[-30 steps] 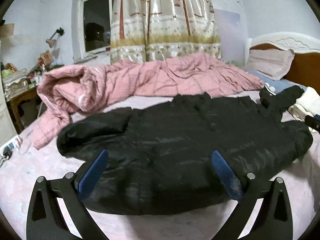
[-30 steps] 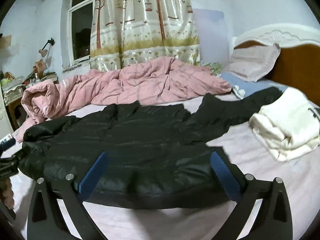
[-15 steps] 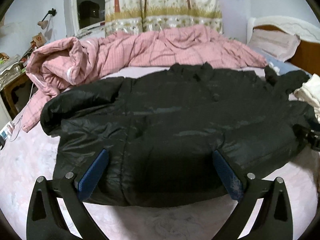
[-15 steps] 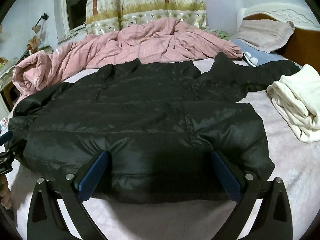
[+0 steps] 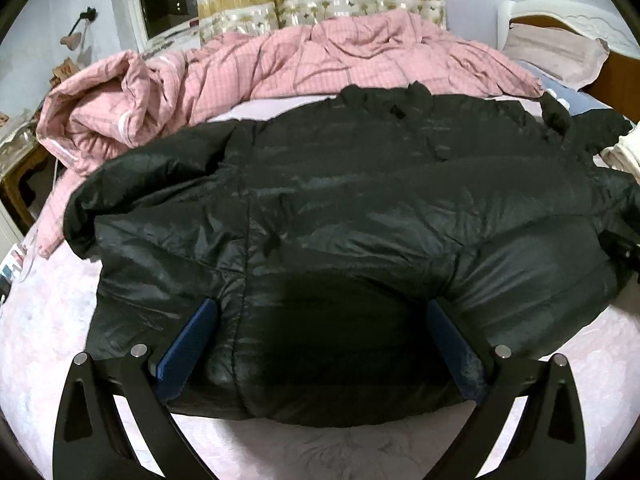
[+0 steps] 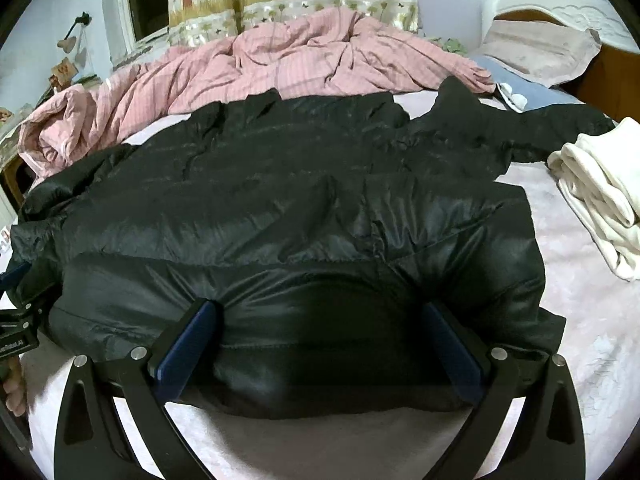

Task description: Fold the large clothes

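Note:
A black puffer jacket (image 5: 340, 200) lies spread flat across the pale pink bed sheet (image 5: 48, 320), collar at the far side and hem toward me. My left gripper (image 5: 320, 312) is open, with its blue pads either side of the hem near the jacket's left part. The left sleeve (image 5: 132, 184) is folded in beside the body. In the right wrist view the same jacket (image 6: 280, 208) fills the middle. My right gripper (image 6: 320, 310) is open and straddles the hem toward its right part. The right sleeve (image 6: 520, 132) stretches out toward the pillows.
A rumpled pink quilt (image 5: 280, 64) is heaped behind the jacket. A folded white garment (image 6: 600, 192) sits at the right, with pillows (image 6: 536, 52) and a headboard beyond it. A hand (image 6: 14, 392) holding the other gripper shows at the left edge. A wooden side table (image 5: 20, 176) stands at the far left.
Both grippers have come lower and closer to the jacket. Its hem now sits between each pair of open fingers. The jacket has not moved.

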The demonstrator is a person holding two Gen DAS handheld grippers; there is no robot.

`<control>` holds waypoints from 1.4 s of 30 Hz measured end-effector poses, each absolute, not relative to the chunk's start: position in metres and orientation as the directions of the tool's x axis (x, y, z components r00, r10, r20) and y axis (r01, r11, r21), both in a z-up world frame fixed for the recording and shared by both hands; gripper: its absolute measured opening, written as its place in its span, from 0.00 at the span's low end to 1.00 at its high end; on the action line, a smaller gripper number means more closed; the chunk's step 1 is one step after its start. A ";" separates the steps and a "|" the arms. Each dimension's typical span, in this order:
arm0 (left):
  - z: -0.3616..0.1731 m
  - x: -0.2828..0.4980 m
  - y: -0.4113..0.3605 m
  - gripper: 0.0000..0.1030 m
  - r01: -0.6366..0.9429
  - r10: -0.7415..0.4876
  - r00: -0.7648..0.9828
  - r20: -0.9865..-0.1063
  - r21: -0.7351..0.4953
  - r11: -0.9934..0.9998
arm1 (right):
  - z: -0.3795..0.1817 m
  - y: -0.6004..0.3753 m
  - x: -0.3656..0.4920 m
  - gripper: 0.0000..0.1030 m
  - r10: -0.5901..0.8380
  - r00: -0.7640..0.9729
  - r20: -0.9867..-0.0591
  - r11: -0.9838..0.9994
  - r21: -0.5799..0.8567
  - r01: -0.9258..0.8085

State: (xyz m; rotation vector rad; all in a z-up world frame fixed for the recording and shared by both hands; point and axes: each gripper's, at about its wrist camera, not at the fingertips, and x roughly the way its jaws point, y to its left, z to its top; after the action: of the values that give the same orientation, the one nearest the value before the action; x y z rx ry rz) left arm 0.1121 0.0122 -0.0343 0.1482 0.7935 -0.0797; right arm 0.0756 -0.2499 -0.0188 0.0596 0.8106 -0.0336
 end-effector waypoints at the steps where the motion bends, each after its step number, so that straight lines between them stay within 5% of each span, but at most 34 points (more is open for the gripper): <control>1: -0.036 0.113 0.012 1.00 0.128 -0.016 0.694 -0.720 0.101 0.987 | -0.020 -0.249 0.077 1.00 -0.008 0.683 -0.730 0.998 0.038 0.052; 10: 0.008 0.083 0.046 0.98 0.053 -0.018 0.805 -0.593 0.042 0.998 | 0.013 -0.274 0.052 1.00 -0.051 0.779 -0.625 0.996 0.029 0.089; 15: 0.024 0.071 0.096 0.98 -0.085 0.049 0.851 -0.523 -0.044 0.995 | 0.015 -0.308 0.052 1.00 -0.134 0.755 -0.642 0.980 0.024 0.195; 19: 0.014 0.081 0.125 0.98 -0.106 0.031 0.809 -0.586 -0.094 0.990 | 0.004 -0.332 0.056 1.00 -0.146 0.710 -0.689 0.966 0.054 0.251; 24: -0.027 0.113 0.140 1.00 -0.110 -0.043 0.628 -0.777 -0.143 0.984 | -0.019 -0.354 0.064 1.00 0.007 0.651 -0.759 0.945 0.217 0.243; 30: -0.039 0.123 0.155 0.99 -0.120 -0.183 0.588 -0.788 -0.309 0.943 | -0.024 -0.356 0.066 0.99 0.092 0.671 -0.736 0.925 0.312 0.216; 33: -0.038 0.124 0.157 0.97 -0.100 -0.235 0.606 -0.760 -0.365 0.926 | -0.024 -0.354 0.068 0.89 0.112 0.676 -0.729 0.926 0.323 0.196; 36: -0.040 0.123 0.153 0.74 -0.069 -0.274 0.616 -0.739 -0.397 0.915 | -0.023 -0.351 0.070 0.67 0.126 0.682 -0.720 0.927 0.330 0.177; 38: -0.039 0.123 0.148 0.43 -0.044 -0.280 0.625 -0.728 -0.391 0.919 | -0.023 -0.348 0.072 0.47 0.119 0.685 -0.718 0.932 0.318 0.172; 40: -0.035 0.123 0.145 0.26 -0.023 -0.307 0.636 -0.708 -0.415 0.910 | -0.022 -0.344 0.073 0.24 0.144 0.696 -0.703 0.930 0.337 0.147; 42: -0.028 0.116 0.141 0.19 -0.017 -0.287 0.661 -0.693 -0.396 0.918 | -0.017 -0.341 0.069 0.16 0.140 0.719 -0.681 0.932 0.335 0.135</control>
State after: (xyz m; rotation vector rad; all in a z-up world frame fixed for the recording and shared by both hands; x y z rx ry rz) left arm 0.1158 0.1414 -0.0280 -0.3896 0.8395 -0.1568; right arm 0.0687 -0.3413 -0.0172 0.3794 0.7733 0.0030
